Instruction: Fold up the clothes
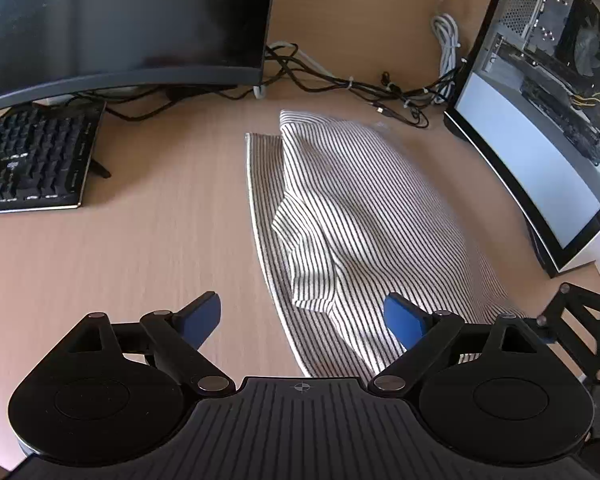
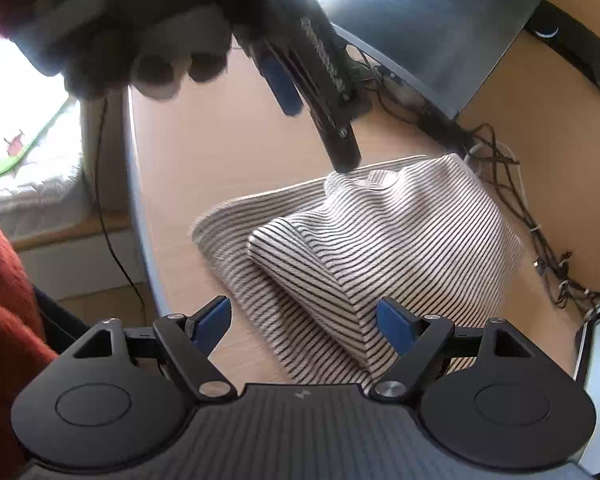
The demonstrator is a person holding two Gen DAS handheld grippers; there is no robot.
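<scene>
my left tool (image 1: 302, 316) and right tool (image 2: 304, 322) both hang with fingers spread apart, gripping nothing, above the black-and-white striped cloth garment (image 1: 364, 216), which lies partly folded and bunched on the light wooden surface (image 1: 140, 240).

A home office: a wooden bench (image 1: 140, 240) carries a monitor (image 1: 120, 20), keyboard (image 1: 32, 156) (black), tangled cables (image 1: 340, 80) and an open computer case (image 1: 540, 100).
</scene>
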